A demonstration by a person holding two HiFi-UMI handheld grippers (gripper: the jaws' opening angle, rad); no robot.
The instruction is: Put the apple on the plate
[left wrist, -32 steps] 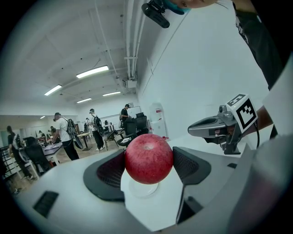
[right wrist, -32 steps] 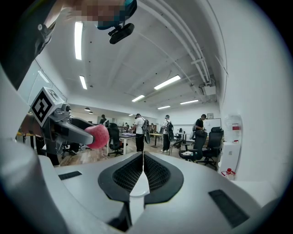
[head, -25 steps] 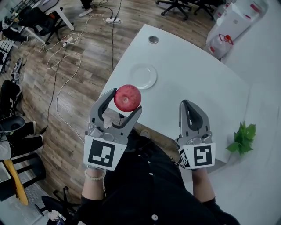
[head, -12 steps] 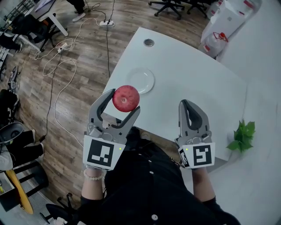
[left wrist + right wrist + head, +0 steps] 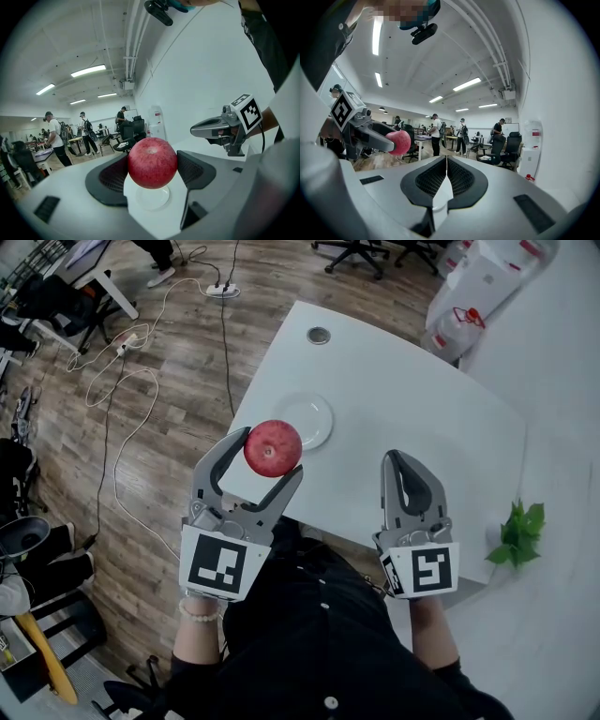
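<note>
One apple (image 5: 273, 447), dimple up, in left tongs (image 5: 271, 454)

Grips the apple (image 5: 273, 447) between the jaws of the left gripper (image 5: 269, 454), held out at the left. Holds the right gripper (image 5: 396, 461) at the right, well apart from it, jaws pressed together on nothing. Points both away from the torso, marker cubes nearest, forearms extended forward.

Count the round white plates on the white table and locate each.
1. The round white plate lies near the white table's left edge in the head view, just beyond the red apple clamped in the left gripper. No other plate shows.
</note>
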